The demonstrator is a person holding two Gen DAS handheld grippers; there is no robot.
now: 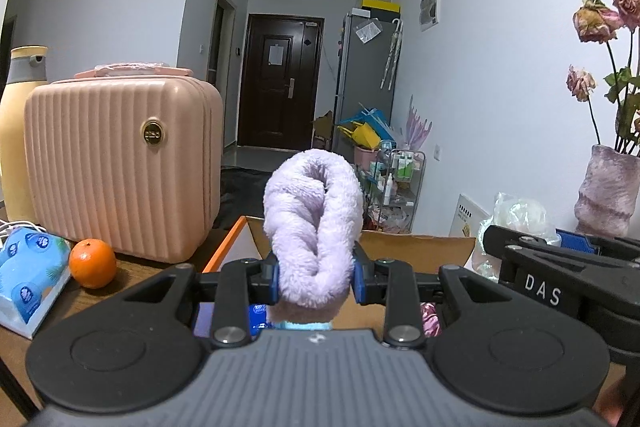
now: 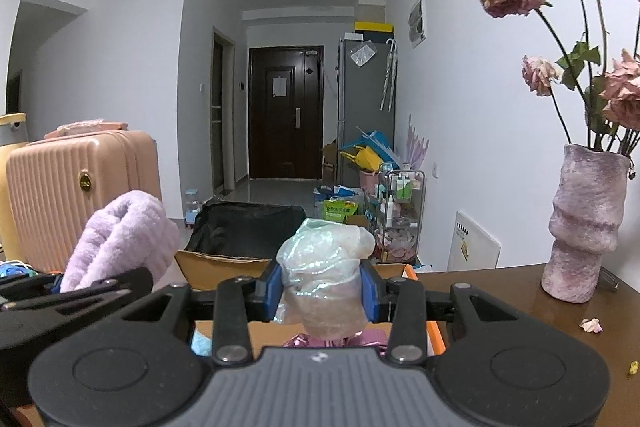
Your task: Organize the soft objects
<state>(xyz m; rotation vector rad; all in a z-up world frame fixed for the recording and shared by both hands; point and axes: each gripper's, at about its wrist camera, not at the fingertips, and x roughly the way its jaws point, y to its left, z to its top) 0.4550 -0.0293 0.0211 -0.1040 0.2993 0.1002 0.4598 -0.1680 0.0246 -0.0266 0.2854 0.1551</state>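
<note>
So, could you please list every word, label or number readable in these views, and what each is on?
"DAS": white letters on the right gripper.
Gold badge on the pink case: lettering too small to read.
Green bag on the floor: print blurred.
Paper on the door: illegible.

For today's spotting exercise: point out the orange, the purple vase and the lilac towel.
orange (image 1: pixel 92 262), left wrist view, middle of the peel.
purple vase (image 2: pixel 584 227), right wrist view, its waist.
lilac towel (image 1: pixel 314 223), left wrist view, middle of the folded roll.
</note>
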